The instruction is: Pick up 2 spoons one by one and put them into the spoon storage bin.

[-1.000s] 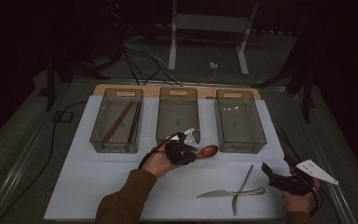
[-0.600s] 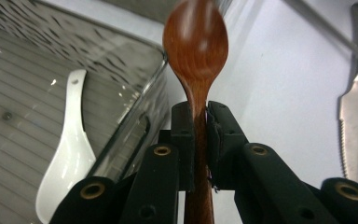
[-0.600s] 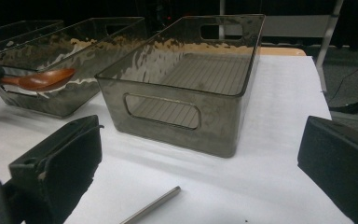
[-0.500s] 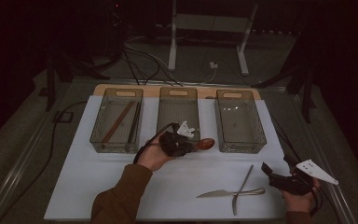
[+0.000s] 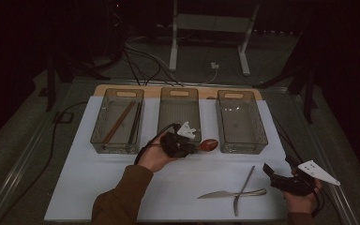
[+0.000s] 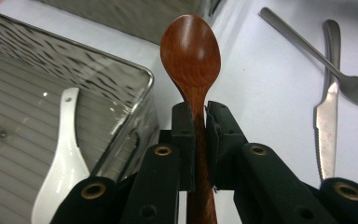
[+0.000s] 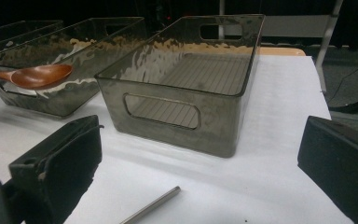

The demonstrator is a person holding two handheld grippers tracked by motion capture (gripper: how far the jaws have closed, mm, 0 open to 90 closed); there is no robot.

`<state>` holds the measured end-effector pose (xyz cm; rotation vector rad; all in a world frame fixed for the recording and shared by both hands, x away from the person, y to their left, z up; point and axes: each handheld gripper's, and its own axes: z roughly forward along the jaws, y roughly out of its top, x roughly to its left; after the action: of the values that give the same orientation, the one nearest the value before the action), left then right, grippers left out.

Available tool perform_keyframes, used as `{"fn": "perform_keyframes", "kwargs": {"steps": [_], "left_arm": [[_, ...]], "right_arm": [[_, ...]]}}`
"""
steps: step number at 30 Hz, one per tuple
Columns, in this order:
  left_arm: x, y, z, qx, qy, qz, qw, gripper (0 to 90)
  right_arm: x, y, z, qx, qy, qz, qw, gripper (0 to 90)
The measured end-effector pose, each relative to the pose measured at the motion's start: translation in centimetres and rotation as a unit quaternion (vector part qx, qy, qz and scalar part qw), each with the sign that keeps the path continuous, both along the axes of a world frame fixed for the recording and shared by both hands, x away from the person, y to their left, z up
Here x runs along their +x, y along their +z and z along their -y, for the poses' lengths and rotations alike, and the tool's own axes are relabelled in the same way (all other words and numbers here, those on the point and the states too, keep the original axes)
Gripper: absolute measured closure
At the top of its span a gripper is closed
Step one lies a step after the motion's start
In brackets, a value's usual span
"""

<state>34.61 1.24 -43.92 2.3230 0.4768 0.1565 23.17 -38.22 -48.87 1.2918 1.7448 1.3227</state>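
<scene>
Here, left gripper (image 5: 194, 146) clamped on wooden spoon (image 6: 192, 60) beside middle bin (image 5: 180, 115) holding white spoon (image 6: 60, 158); left bin (image 5: 117, 122): chopsticks (image 5: 118, 122); right gripper (image 5: 268, 170) open, near knife (image 5: 218, 193) and fork (image 5: 243, 187)

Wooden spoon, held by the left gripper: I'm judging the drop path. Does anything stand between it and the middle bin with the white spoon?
Nothing visible: the wooden spoon sits beside the middle bin's near corner; only its rim lies between.
</scene>
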Motion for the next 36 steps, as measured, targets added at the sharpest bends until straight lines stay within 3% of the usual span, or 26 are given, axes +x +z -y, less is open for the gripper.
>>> {"fn": "perform_keyframes", "kwargs": {"steps": [6, 12, 22, 36], "left_arm": [[0.5, 0.8, -0.8, -0.023, 0.019, 0.005, 0.9995, 84.1], [1.9, 1.3, -2.4, -0.045, 0.064, 0.003, 0.9969, 84.0], [4.1, 0.6, -4.2, -0.034, 0.128, 0.001, 0.9911, 84.0], [5.7, -0.1, -4.3, -0.02, 0.164, -0.001, 0.9862, 83.9]], "right_arm": [[0.0, 0.0, 0.0, -0.001, 0.0, 0.0, 1.0, 0.0], [0.0, 0.0, 0.0, 0.0, 0.0, 0.0, 1.0, 0.0], [0.0, 0.0, 0.0, 0.0, 0.0, 0.0, 1.0, 0.0], [0.0, 0.0, 0.0, 0.0, 0.001, 0.0, 1.0, 0.0]]}}
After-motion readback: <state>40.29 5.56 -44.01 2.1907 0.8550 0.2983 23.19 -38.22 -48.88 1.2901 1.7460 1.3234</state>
